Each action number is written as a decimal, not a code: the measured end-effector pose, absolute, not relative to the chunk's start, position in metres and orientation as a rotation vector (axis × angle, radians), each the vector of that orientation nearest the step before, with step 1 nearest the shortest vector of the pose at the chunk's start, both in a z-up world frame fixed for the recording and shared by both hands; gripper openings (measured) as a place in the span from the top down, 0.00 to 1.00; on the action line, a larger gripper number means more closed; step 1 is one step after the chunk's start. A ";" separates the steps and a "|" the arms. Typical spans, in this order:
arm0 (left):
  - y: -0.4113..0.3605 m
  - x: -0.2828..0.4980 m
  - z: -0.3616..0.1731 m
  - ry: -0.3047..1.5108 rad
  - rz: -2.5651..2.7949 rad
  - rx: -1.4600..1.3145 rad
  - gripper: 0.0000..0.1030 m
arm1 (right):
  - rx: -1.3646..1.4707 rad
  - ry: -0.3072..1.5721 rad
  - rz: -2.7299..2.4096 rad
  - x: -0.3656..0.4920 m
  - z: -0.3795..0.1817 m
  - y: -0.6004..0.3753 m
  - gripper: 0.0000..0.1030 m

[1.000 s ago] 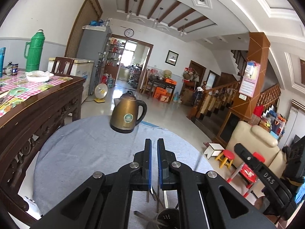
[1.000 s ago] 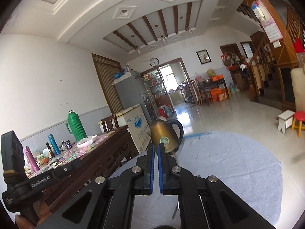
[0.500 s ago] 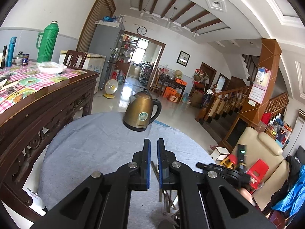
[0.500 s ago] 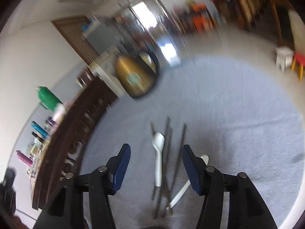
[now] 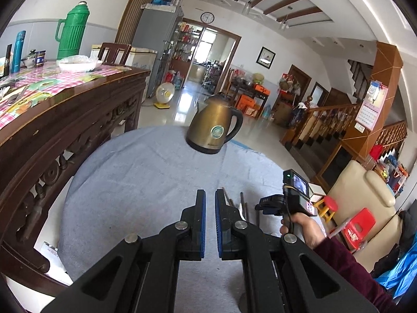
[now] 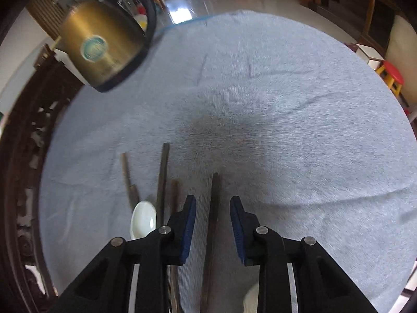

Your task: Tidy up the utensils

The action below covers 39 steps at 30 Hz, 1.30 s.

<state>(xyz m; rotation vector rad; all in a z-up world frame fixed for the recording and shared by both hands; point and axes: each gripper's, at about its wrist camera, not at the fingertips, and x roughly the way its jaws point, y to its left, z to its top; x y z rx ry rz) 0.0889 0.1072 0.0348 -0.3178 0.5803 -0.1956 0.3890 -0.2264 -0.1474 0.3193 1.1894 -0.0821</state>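
Note:
Several dark chopsticks lie on the grey cloth of the round table (image 6: 260, 109). One chopstick (image 6: 214, 203) lies between the open fingers of my right gripper (image 6: 213, 203), which is low over it and not touching it. Other chopsticks (image 6: 163, 180) and a white spoon (image 6: 143, 220) lie just left of it. In the left wrist view my left gripper (image 5: 210, 203) is shut and empty above the cloth; chopstick tips (image 5: 242, 203) show to its right, beside the hand holding the right gripper (image 5: 289, 203).
A brass electric kettle (image 5: 213, 130) stands at the far side of the round table; it also shows in the right wrist view (image 6: 104, 44). A carved wooden table (image 5: 52, 109) with a green thermos (image 5: 73, 31) stands at the left. Red stools (image 5: 359, 227) and a sofa are at the right.
My right gripper has opened, tipped down and lowered over the utensils, so one chopstick is between its fingers. My left gripper stayed shut and the view shifted a little.

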 end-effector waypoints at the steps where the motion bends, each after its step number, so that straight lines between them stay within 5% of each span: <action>1: 0.109 0.090 0.034 0.584 -0.191 -0.320 0.95 | 0.293 1.200 -0.108 0.393 -0.152 -0.224 0.74; 5: 0.110 0.091 0.032 0.591 -0.192 -0.325 0.95 | 0.182 1.180 -0.136 0.399 -0.153 -0.214 0.92; 13: 0.103 0.081 0.038 0.587 -0.220 -0.317 0.95 | 0.299 1.007 -0.043 0.348 -0.114 -0.242 0.93; 30: 0.071 0.037 0.058 0.552 -0.264 -0.273 0.94 | 0.235 0.120 0.128 0.101 0.079 -0.227 0.94; 39: 0.069 0.024 0.055 0.571 -0.247 -0.275 0.94 | 0.183 0.028 0.224 0.046 0.120 -0.186 0.94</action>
